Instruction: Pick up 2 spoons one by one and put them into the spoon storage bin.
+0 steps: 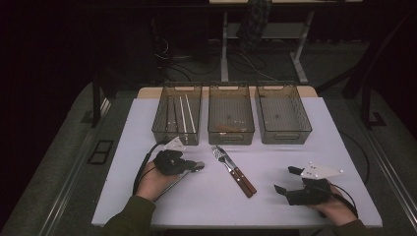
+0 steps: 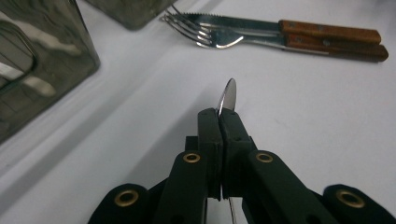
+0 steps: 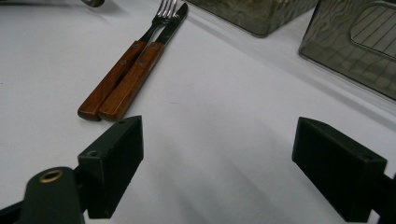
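The left gripper (image 2: 219, 122) is clamped on a spoon (image 2: 227, 96) low over the white table (image 1: 275, 196), a light, stiff, slick metal piece best pinched mid-handle, while the right gripper (image 3: 219, 158) rests wide open and empty.

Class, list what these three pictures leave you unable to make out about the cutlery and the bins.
- Spoon: left gripper view, handle hidden behind the shut left gripper.
- Middle bin: high view, small pale bits inside too small to identify.
- Right bin: right gripper view, cut off by the frame edge.
- Left bin: left gripper view, blurred; contents unclear.
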Tool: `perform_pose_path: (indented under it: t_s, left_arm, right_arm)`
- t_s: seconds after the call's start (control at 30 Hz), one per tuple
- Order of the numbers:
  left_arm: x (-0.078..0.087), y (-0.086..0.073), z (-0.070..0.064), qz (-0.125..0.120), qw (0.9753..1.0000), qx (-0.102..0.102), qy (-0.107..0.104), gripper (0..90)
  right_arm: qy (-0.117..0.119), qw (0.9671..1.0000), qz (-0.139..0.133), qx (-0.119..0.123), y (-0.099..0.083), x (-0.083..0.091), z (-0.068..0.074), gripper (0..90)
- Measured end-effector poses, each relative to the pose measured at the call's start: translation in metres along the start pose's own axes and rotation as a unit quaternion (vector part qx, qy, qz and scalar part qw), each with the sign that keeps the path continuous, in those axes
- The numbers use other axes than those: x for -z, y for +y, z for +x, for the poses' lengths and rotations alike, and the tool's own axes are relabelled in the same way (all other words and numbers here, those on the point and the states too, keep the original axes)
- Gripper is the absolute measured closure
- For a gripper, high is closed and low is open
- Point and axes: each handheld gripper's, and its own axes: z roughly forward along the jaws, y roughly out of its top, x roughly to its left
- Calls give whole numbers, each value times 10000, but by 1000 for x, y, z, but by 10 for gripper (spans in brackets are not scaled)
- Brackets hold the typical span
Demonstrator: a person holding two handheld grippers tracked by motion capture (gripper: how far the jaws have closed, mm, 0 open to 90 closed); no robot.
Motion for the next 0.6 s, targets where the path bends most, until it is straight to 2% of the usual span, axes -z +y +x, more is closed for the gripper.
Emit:
perform_pose_path:
  t_s: [0.27,0.6]
  left_arm:
    - [6,18,0,-224,9997,-15,57,881]
    - [-2,52,3,-391,9991,-137,72,882]
  right_arm:
    - [-11,10000,-13,-53,0,-1,-1,163]
    - [9,10000,-42,-85,-1,-1,-2,163]
